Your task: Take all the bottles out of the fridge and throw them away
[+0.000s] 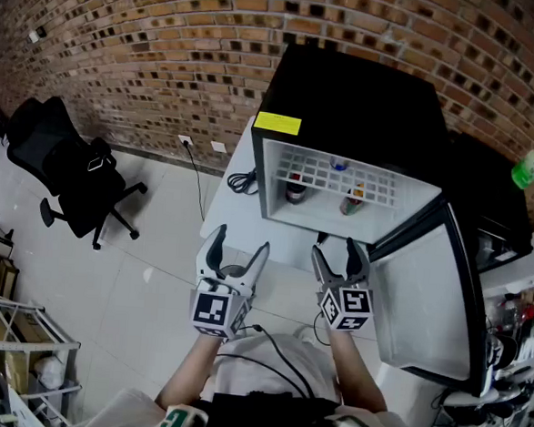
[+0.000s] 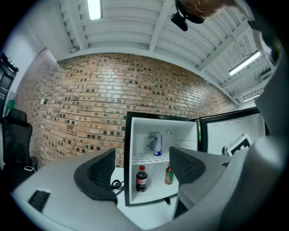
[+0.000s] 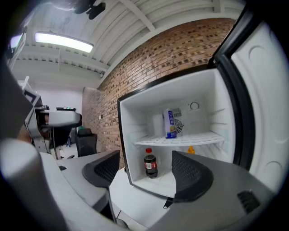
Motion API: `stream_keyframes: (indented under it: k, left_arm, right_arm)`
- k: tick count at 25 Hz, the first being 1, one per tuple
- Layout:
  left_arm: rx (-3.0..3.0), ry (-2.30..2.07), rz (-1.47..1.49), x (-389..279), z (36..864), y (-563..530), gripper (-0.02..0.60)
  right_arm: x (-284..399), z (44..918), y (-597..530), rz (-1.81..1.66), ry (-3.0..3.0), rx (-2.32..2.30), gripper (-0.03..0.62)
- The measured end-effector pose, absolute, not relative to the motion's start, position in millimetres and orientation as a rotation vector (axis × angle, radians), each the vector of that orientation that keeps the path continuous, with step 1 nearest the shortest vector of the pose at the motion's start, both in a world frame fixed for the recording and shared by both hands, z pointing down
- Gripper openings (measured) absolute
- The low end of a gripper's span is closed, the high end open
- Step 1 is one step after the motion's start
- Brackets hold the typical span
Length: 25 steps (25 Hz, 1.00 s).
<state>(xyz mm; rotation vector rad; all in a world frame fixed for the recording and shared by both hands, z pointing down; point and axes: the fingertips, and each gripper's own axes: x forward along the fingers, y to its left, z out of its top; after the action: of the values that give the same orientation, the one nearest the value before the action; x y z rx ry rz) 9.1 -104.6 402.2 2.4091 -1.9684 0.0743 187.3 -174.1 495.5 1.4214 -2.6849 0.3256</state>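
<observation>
A black mini fridge (image 1: 348, 95) stands on a white table (image 1: 239, 224) with its door (image 1: 426, 292) swung open to the right. On its floor stand a dark cola bottle (image 1: 295, 188) with a red cap and a red sauce bottle (image 1: 353, 201) with an orange cap. A blue-and-white can (image 1: 340, 166) is on the wire shelf above. My left gripper (image 1: 234, 254) and right gripper (image 1: 340, 256) hover side by side in front of the fridge, both open and empty. The left gripper view shows the cola bottle (image 2: 142, 179), sauce bottle (image 2: 169, 175) and can (image 2: 156, 144). In the right gripper view the cola bottle (image 3: 150, 165) is clear, while a finger hides most of the sauce bottle (image 3: 191, 150).
A black office chair (image 1: 69, 171) stands on the tiled floor at the left. A coiled black cable (image 1: 243, 181) lies on the table left of the fridge. A green bottle (image 1: 529, 168) sits on cluttered furniture at the right. A brick wall runs behind.
</observation>
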Motion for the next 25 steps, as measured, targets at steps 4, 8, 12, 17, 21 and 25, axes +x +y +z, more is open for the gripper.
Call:
stream_keyframes:
  k: [4, 8, 12, 17, 21, 25]
  left_arm:
    - [2.351, -2.001, 0.012, 0, 398, -107, 0.359]
    - [2.35, -2.024, 0.062, -11, 406, -104, 0.359]
    - [2.27, -2.056, 0.018, -18, 400, -98, 0.359]
    - [2.181, -2.11, 0.011, -31, 401, -88, 0.359]
    - [2.156, -2.151, 0.067, -43, 408, -77, 0.359]
    - [2.078, -2.194, 0.034, -54, 406, -67, 0.359]
  right_arm:
    - [170, 535, -209, 0.349, -2.676, 1.333, 0.377]
    - [142, 559, -248, 0.33, -2.673, 1.24, 0.374]
    - [113, 576, -292, 0.318, -2.668, 1.188, 0.374]
    - [92, 589, -339, 0.35, -2.665, 1.19, 0.356]
    - [79, 595, -358, 0.366, -2.663, 1.203, 0.356]
    - [70, 599, -373, 0.336, -2.694, 1.228, 0.327]
